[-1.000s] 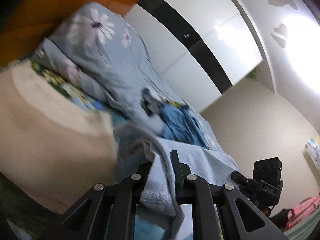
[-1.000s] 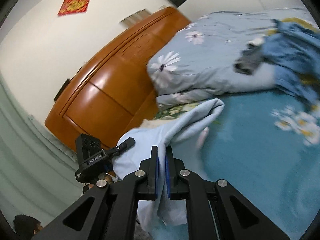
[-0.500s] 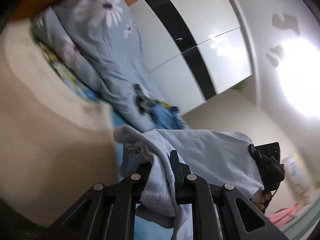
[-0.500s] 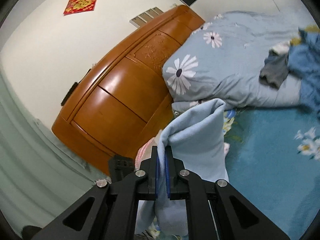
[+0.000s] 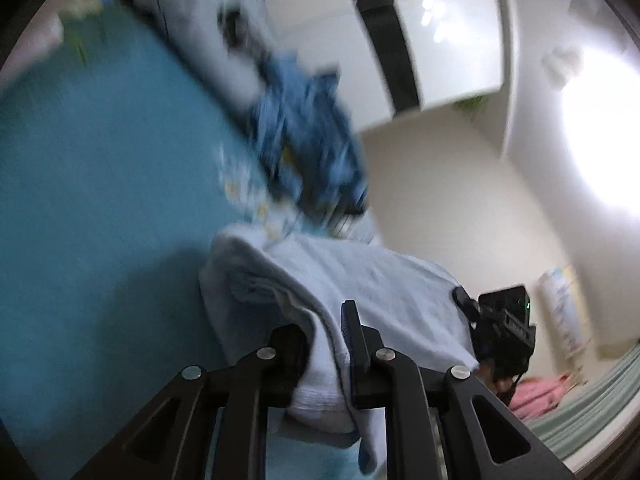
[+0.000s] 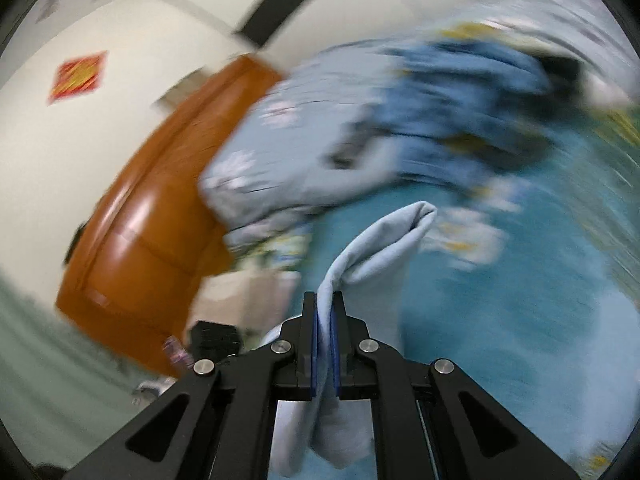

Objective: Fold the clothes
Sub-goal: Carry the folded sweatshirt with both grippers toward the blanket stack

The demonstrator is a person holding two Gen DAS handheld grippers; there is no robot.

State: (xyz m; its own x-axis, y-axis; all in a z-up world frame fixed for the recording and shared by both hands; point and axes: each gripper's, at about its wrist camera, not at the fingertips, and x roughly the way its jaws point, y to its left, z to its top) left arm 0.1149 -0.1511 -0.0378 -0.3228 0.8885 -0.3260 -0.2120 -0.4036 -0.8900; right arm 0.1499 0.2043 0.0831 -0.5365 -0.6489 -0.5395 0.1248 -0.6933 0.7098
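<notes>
A: Pale blue garment (image 5: pixel 360 280), we see it strung between both grippers above the teal bedsheet (image 5: pixel 100 200). Left gripper (image 5: pixel 326 344) has its jaws pinching a bunched hem, thick wad of cloth between the pads.

B: Agreed. Right gripper (image 6: pixel 325 332) has its jaws pressed nearly together on a thin fold of the same garment (image 6: pixel 384 256), which peaks up ahead of the fingertips and hangs down below them.

A: Versus a second ago: in the left wrist view we had the flowered duvet and a beige cushion filling the left side. Now that side is mostly teal sheet, and the duvet (image 5: pixel 224 16) is up at the top edge.

B: The blue clothes pile (image 5: pixel 308 136) sits bigger and more central in our left view now. The other gripper's camera block (image 5: pixel 504 328) shows at the right behind the cloth, same as before.

A: Right view: wooden headboard (image 6: pixel 152 208) was centre, now pushed left. The clothes pile (image 6: pixel 460 112) swung across the top right. Heavy blur in both views.

B: Grip unchanged on both sides; we see the same cloth clamped in all frames.
</notes>
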